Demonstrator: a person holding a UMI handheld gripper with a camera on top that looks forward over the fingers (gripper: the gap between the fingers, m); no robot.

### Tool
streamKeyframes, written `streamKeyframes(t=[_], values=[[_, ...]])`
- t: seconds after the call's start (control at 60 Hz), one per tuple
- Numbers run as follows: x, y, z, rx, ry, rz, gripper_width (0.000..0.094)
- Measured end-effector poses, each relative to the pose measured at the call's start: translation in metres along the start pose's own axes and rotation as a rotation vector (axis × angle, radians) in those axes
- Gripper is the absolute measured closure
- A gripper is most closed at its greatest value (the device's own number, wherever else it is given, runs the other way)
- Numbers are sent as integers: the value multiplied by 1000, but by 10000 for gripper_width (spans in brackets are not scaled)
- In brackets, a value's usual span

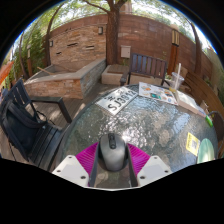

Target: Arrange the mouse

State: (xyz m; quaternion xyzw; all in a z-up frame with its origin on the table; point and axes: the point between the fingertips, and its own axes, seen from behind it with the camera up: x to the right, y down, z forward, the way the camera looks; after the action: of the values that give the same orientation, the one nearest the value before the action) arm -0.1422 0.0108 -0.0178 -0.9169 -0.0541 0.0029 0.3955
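- We see the mouse sitting between the gripper fingers, its long axis running straight ahead along them.
- Both pink pads seem to press its sides, so we judge it clamped.
- The glass table stretches beyond, for placing.

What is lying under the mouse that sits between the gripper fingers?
The mouse rests on a glass table, between the gripper fingers and their pink pads. The patch of glass directly beneath it is covered, so anything there cannot be seen.
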Motion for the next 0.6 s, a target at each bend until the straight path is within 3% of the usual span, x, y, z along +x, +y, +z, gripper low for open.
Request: streamKeyframes(t=[0.1,0.25,0.433,0.55,0.6], values=[[-1,0,-2,0,-3,-10,531],[1,-21,-26,39,-38,11,564],[56,-131,-139,291,-84,94,567],[151,-179,-206,433,-22,155,568],[203,-173,-209,430,31,170,569]])
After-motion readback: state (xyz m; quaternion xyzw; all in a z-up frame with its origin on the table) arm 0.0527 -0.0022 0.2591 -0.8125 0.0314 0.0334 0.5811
